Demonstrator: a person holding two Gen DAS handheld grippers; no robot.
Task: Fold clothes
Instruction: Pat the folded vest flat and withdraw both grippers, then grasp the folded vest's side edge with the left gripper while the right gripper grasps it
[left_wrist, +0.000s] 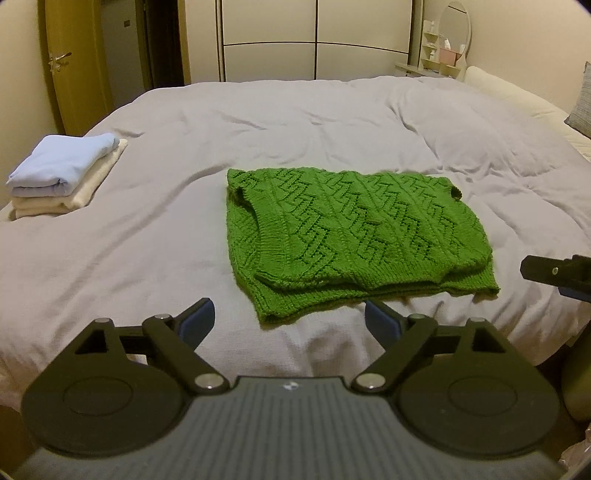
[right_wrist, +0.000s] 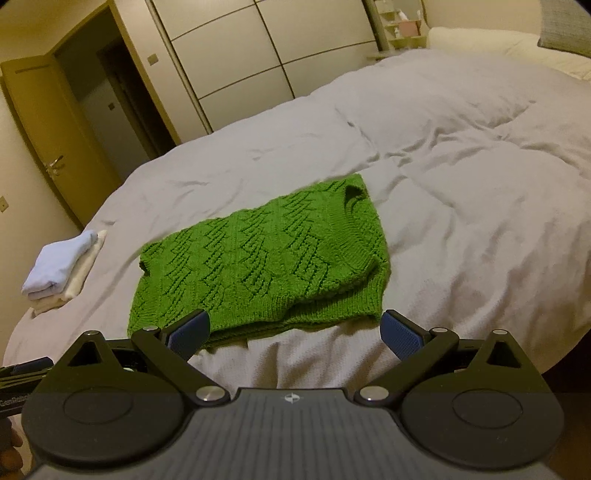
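Both grippers spread wide and empty: the left gripper (left_wrist: 290, 317) and right gripper (right_wrist: 295, 330) hover just short of the near edge of the green knitted sweater (left_wrist: 354, 236), which lies folded over on the grey bedcover (left_wrist: 155, 236). A folded stack (left_wrist: 62, 173) sits well apart. Risk: the loose knit layers may separate if only the top layer is pinched.
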